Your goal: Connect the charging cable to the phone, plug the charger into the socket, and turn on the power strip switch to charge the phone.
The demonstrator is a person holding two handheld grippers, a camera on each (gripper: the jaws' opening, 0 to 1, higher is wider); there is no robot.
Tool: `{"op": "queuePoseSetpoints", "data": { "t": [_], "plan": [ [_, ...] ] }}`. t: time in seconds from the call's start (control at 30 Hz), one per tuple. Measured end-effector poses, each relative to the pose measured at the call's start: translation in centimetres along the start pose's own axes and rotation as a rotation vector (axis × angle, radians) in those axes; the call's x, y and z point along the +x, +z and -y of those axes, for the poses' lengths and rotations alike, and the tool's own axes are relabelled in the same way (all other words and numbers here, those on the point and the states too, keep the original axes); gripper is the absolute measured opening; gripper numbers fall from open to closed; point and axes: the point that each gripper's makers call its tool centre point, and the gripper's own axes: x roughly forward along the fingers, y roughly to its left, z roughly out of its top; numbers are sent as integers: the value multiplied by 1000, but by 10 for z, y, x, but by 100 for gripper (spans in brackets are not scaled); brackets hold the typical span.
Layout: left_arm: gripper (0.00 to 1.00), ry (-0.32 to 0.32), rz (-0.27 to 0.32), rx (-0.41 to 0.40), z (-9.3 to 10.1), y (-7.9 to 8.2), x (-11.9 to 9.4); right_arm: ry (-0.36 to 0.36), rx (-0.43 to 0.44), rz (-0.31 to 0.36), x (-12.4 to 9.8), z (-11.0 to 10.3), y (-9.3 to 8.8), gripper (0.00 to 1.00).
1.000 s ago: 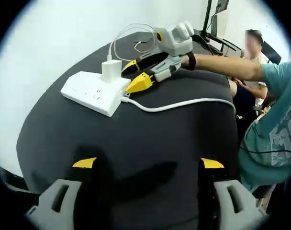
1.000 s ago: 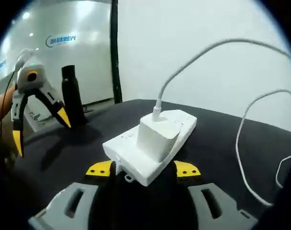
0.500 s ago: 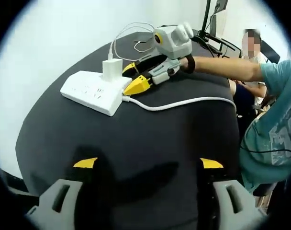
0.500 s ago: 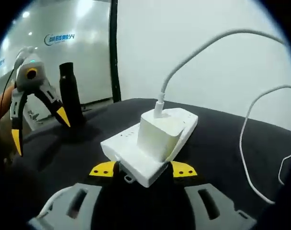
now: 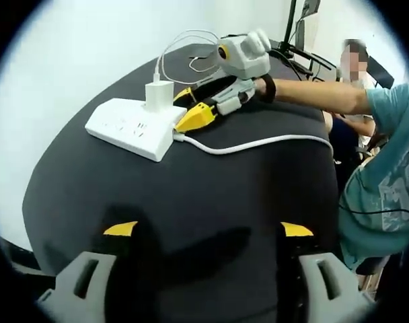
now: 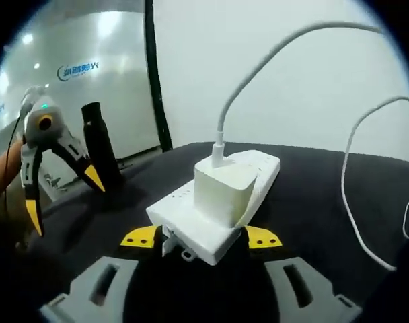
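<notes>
Right gripper (image 6: 201, 237) jaws sit open around the strip's (image 6: 221, 202) near end, charger (image 6: 223, 193) plugged in on top.

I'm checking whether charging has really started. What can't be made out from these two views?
- Switch state: in the right gripper view, the power strip near end sits low between the right gripper tips; its switch is too blurred to read.
- Cable's far end: in the left gripper view, the charging cable runs behind the right gripper.
- Socket: the charger covers it.
</notes>
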Motion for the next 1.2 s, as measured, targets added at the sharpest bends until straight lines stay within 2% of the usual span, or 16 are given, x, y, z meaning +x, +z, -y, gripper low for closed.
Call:
{"op": "queuePoseSetpoints", "data": {
  "t": [0.03, 0.27, 0.53, 0.57, 0.6, 0.67, 0.7, 0.9, 1.03, 1.13, 1.17, 1.2],
  "plan": [
    [77, 1, 0, 0, 0, 0, 0, 0, -41, 1, -1, -3, -1, 43],
    [76, 2, -1, -1, -3, -1, 0, -4, -30, 1, 0, 2, 0, 41],
    [75, -1, -6, 0, -3, -1, 2, 13, -28, -8, -5, -3, -2, 37],
    [75, 0, -7, 1, -3, -1, 2, 16, -25, -9, -3, 1, -2, 35],
    [75, 0, -7, 1, -3, -1, 2, 16, -19, -39, -6, 4, -6, 32],
    [75, 1, -9, 2, -2, -1, 2, 24, -8, -24, -4, 4, -5, 29],
    [75, 2, -10, 4, -3, -1, 2, 25, -36, -18, -4, 2, -5, 29],
    [74, 7, -10, -3, -1, -1, 1, 19, -37, -12, -7, 0, -5, 30],
    [73, 16, -20, -5, 0, -1, -3, 2, -32, 10, -22, 7, 4, 28],
    [72, 27, -21, -4, 5, 2, -9, 1, -15, 22, -47, 10, 13, 28],
    [72, 29, -11, -4, 8, 5, -11, -2, -26, 30, -54, 10, 16, 28],
    [72, 26, 28, -10, 13, 13, -13, -5, -37, 33, -62, 11, 19, 29]
  ]
}}
